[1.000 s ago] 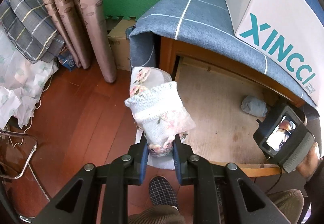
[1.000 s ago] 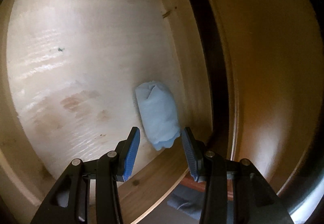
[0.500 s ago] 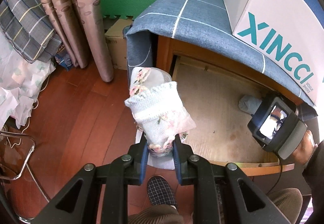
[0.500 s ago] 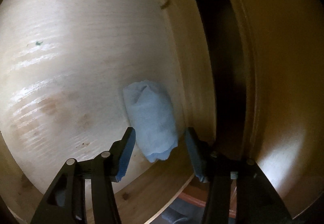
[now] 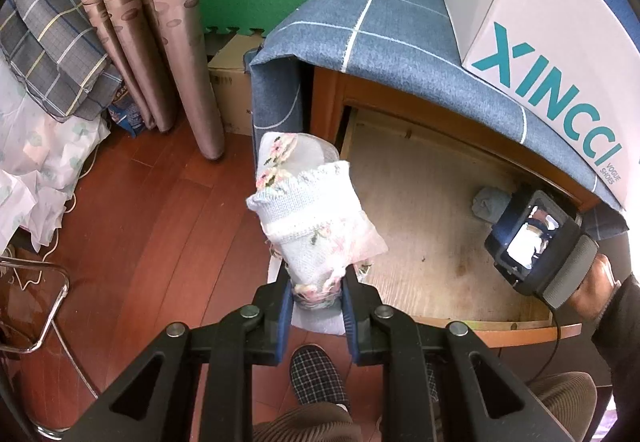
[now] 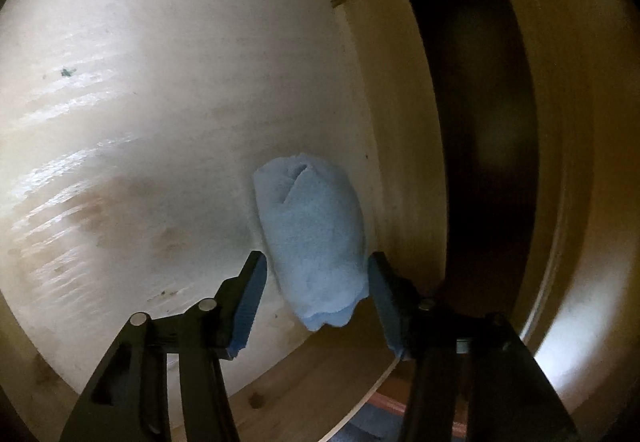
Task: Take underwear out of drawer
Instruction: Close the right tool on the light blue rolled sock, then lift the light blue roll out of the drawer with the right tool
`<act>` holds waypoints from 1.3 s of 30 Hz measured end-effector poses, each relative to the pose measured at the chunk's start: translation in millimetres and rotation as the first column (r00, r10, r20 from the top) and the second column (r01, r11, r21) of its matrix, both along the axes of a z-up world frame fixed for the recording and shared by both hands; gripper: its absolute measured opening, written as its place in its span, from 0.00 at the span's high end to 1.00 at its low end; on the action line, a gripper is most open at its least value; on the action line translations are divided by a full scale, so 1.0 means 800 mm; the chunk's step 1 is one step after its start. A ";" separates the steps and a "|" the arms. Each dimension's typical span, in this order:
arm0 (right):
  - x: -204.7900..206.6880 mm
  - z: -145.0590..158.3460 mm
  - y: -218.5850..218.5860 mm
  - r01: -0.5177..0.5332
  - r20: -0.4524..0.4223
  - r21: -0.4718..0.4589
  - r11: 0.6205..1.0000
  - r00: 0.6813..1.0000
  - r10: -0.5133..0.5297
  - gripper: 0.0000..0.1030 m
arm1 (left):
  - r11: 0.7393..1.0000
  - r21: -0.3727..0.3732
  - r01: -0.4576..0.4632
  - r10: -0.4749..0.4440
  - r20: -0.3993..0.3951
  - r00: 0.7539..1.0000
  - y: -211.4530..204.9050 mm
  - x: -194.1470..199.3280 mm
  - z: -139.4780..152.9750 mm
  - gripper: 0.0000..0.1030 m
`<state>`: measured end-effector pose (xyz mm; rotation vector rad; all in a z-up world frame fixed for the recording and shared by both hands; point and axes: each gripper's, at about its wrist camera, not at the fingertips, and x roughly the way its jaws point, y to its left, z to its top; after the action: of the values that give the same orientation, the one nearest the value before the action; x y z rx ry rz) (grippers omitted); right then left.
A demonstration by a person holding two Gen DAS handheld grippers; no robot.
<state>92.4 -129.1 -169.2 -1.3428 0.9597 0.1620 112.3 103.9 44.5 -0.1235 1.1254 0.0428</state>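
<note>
The left tongs (image 5: 316, 292) are clamped on a rolled bundle of pale floral underwear (image 5: 316, 218), which stands up beyond their tips, outside the open drawer (image 5: 420, 234) and over the wooden floor (image 5: 152, 226). Off to their right, the right tongs (image 6: 316, 284) reach down into the drawer. Their jaws stand apart on either side of a light blue roll (image 6: 312, 238) lying on the drawer bottom against the side wall (image 6: 400, 130); the pads flank its near end without pressing it. A white shoebox (image 5: 552, 26) sits on the blue cloth (image 5: 380, 38) covering the bench above the drawer.
</note>
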 end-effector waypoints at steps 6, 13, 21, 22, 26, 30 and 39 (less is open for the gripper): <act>0.014 -0.018 -0.010 -0.001 0.005 -0.017 1.000 1.000 0.001 0.53 | 1.000 0.004 0.000 0.000 -0.008 1.000 -0.001 0.002 -0.002 0.79; 0.007 -0.019 -0.010 0.022 -0.006 0.007 1.000 1.000 -0.022 0.63 | 1.000 0.008 0.003 -0.003 -0.004 1.000 -0.004 0.002 -0.002 0.79; 0.012 -0.011 -0.020 0.048 -0.020 0.032 0.998 0.999 -0.048 0.71 | 1.000 0.001 0.005 -0.005 -0.005 1.000 -0.002 0.001 -0.002 0.79; 0.008 -0.019 -0.016 0.041 -0.023 0.029 0.999 0.999 -0.041 0.72 | 1.000 -0.001 0.004 -0.004 -0.004 1.000 -0.002 0.001 -0.002 0.79; 0.003 -0.005 -0.011 0.044 -0.056 0.041 0.998 0.998 -0.041 0.72 | 1.000 -0.005 0.004 -0.004 -0.002 1.000 0.002 0.003 -0.001 0.79; -0.004 0.011 -0.016 0.075 -0.101 0.076 0.994 0.993 -0.067 0.73 | 1.000 -0.010 0.008 -0.008 -0.001 1.000 0.001 0.003 -0.002 0.79; -0.019 0.057 -0.020 0.174 -0.152 0.197 0.965 0.978 -0.145 0.73 | 0.999 -0.014 0.037 -0.037 0.003 0.999 -0.001 0.004 -0.003 0.79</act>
<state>76.9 -145.1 -123.9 -1.0660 1.1300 0.2278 115.6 103.1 42.2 -0.1147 1.1249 0.0019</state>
